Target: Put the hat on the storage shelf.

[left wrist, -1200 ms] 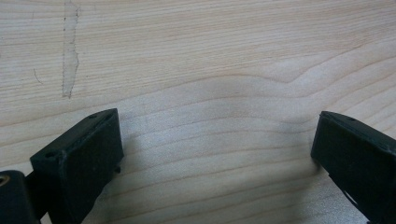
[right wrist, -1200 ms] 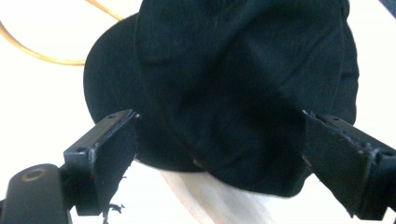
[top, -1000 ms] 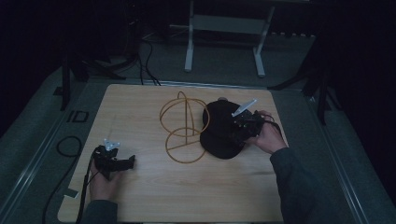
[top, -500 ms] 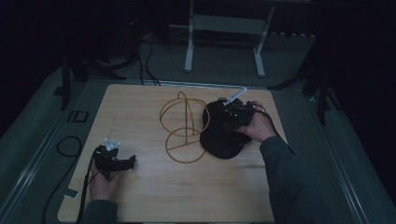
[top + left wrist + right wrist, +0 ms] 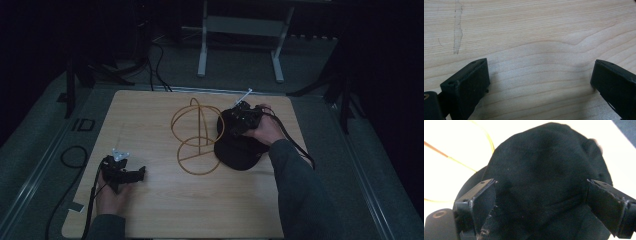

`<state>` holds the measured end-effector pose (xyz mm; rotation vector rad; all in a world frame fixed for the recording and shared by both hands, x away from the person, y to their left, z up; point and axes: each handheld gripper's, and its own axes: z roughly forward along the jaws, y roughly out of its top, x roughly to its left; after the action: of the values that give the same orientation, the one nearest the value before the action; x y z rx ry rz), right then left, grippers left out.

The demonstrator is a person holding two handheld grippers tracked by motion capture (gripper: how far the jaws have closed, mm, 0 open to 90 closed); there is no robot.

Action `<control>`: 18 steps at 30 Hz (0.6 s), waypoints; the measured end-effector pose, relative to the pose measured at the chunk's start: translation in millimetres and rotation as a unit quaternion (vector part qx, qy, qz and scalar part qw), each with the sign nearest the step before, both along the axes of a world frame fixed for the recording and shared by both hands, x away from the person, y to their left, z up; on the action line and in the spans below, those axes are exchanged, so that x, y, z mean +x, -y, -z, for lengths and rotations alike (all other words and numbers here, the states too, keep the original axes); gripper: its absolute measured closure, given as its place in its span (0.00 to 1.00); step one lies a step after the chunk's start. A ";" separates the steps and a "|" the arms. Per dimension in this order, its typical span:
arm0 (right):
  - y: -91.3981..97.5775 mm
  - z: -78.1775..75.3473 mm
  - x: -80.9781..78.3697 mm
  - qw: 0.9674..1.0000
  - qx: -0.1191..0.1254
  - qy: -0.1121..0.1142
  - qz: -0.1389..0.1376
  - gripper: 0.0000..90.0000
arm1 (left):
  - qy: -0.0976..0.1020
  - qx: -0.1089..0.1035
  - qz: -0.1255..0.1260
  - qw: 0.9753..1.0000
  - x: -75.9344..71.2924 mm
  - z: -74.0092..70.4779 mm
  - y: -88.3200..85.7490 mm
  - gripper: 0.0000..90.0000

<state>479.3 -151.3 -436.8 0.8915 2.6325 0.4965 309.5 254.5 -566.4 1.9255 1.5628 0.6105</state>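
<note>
A pale, rectangular wooden worktop (image 5: 165, 210) fills the middle of a dim room, ringed by grey floor and the white metal legs of a stand (image 5: 202, 45) at the far edge. Near the worktop's centre stands a yellow wire frame of hoops on an upright rod (image 5: 197, 135), one ring flat on the wood and another rising above it. Just to its right lies a black fabric cap (image 5: 239, 150), its dark crown (image 5: 544, 170) spreading across the right gripper view, with the yellow wire curving past at the upper left of that view.

The person's right hand (image 5: 267, 131) holds the right gripper (image 5: 239, 122) low over the far part of the cap (whether the jaws actually touch the cloth cannot be told). In the right gripper view its two black jaws stand wide apart on either side of the crown, gripping nothing.

At the near left corner, well apart from cap and frame, the person's left hand (image 5: 111, 192) holds the left gripper (image 5: 131, 175), a grey plate on top and a black cable (image 5: 75, 155) trailing off onto the floor. In the left gripper view its jaws are spread wide over bare wood grain, with a faint scuff mark (image 5: 457, 27) at upper left.
</note>
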 end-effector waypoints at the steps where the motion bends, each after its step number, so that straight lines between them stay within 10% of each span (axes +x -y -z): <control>1: -0.6 1.9 1.2 1.000 -0.002 -0.010 0.001 0.10 | 0.000 0.000 0.000 1.000 0.0 0.0 0.0 0.02; 12: 7.5 20.5 6.7 0.998 -0.008 -0.059 0.006 0.20 | 0.000 0.000 0.002 1.000 0.2 0.0 0.8 0.02; 18: 13.6 17.4 7.6 0.998 0.001 -0.063 0.006 0.63 | 0.001 0.000 0.001 1.000 0.2 0.1 1.1 0.02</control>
<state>486.9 -164.9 -454.2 0.9671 2.7378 0.4542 309.7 253.4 -566.5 1.9259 1.5587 0.6106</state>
